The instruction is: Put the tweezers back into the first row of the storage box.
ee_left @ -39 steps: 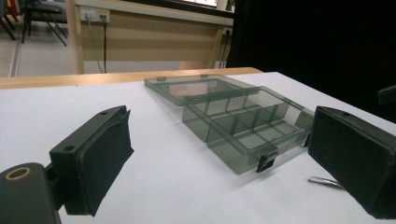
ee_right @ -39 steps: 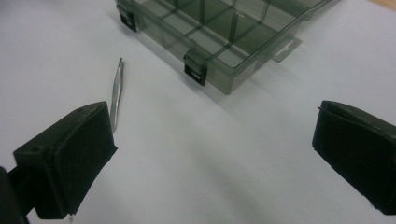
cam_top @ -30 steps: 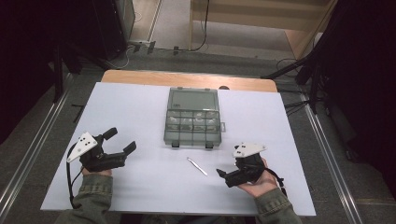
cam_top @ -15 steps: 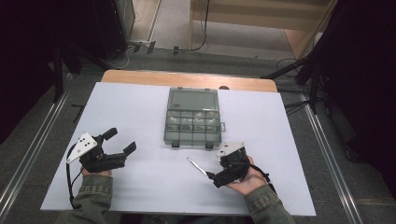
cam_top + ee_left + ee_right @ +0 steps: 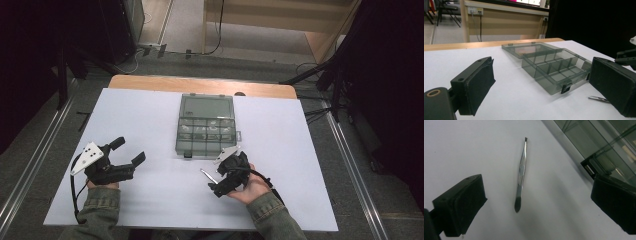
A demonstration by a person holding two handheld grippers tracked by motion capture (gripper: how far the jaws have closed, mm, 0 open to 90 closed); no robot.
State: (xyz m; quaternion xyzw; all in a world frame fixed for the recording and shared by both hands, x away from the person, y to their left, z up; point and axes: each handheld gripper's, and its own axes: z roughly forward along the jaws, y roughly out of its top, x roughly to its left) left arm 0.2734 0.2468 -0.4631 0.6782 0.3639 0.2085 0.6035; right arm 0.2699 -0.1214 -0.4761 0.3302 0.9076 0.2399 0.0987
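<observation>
organizer box (image 5: 205,126) contents too small

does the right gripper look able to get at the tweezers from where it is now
Probably yes. The right gripper is open, and the tweezers lie flat on the white table between its jaws, with nothing in the way.

A clear grey compartment box (image 5: 205,131) lies open on the white table (image 5: 150,210), lid flat behind it. Metal tweezers (image 5: 521,173) lie just beside its front latch.

Tweezers (image 5: 208,176) lie on table (image 5: 150,120), before open case (image 5: 206,125).
</observation>
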